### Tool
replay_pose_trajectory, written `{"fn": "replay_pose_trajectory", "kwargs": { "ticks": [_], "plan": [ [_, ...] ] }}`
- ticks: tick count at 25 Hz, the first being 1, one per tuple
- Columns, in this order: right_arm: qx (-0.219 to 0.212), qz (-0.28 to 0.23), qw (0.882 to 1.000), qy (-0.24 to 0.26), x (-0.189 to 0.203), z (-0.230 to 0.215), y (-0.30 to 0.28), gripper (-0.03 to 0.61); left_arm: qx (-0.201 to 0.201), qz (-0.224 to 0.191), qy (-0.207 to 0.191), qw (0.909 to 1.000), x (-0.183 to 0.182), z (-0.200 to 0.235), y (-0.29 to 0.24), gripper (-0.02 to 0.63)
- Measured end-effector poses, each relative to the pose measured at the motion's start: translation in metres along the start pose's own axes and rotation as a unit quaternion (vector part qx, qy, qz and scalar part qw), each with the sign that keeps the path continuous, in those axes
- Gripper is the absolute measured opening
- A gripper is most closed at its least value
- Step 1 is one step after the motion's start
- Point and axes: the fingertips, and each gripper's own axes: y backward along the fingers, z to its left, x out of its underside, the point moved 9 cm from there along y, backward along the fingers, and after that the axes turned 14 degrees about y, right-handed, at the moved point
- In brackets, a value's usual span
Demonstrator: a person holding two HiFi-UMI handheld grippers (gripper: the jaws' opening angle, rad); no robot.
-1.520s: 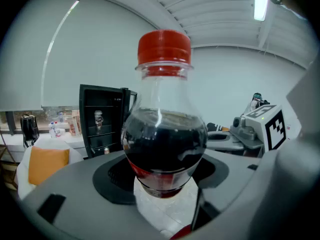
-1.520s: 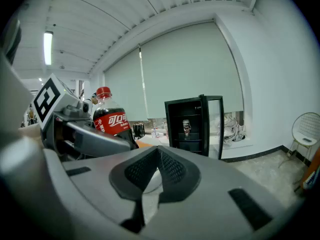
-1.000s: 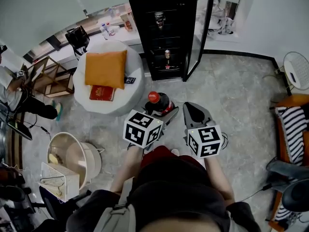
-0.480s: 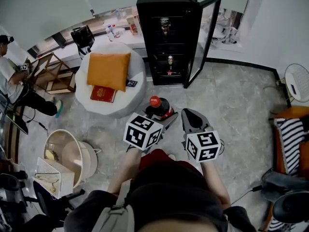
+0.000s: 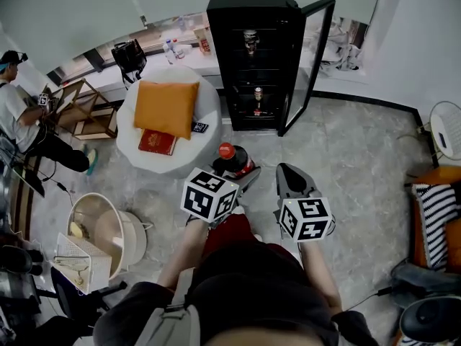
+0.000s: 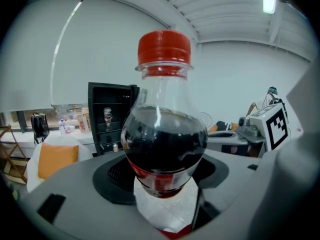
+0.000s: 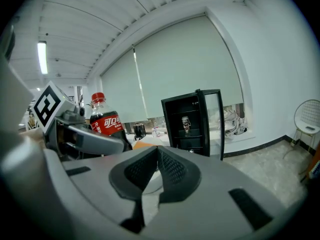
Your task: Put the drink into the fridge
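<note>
A cola bottle (image 5: pixel 232 158) with a red cap and dark drink stands upright in my left gripper (image 5: pixel 241 171), which is shut on its lower body; in the left gripper view the cola bottle (image 6: pixel 164 134) fills the middle. My right gripper (image 5: pixel 289 180) is beside it on the right, jaws together with nothing between them; its view shows the cola bottle (image 7: pixel 104 124) to the left. The black fridge (image 5: pixel 259 52) stands ahead across the floor with its glass door (image 5: pixel 313 60) swung open to the right. Cans sit on its shelves.
A round white pouffe (image 5: pixel 167 121) with an orange cushion (image 5: pixel 166 105) and a red book (image 5: pixel 156 142) stands left of the fridge. A person (image 5: pixel 25 132) sits at far left. A bin (image 5: pixel 108 233) is lower left; a white chair (image 5: pixel 446 125) is at right.
The view has shifted slightly forward toward the fridge. Both grippers keep their hold and spacing; the bottle stays upright in the left one.
</note>
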Motion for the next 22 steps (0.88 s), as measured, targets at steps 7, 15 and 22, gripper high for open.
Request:
{"fn": "replay_pose_trajectory", "kwargs": {
  "ticks": [7,15,22],
  "plan": [
    [0.011,0.001,1.0,-0.02,0.005,-0.016,-0.011,0.018,0.007,0.013,-0.012,0.9998,-0.01,0.007,-0.019,0.319],
    [0.023,0.004,0.999,-0.022,-0.001,-0.038,-0.041,0.018,0.012,0.014,-0.007,0.9998,-0.033,0.031,-0.049,0.318],
    [0.016,0.022,0.999,-0.028,-0.007,-0.051,-0.092,0.018,0.025,0.029,0.007,0.9992,-0.054,0.067,-0.082,0.319]
  ]
}}
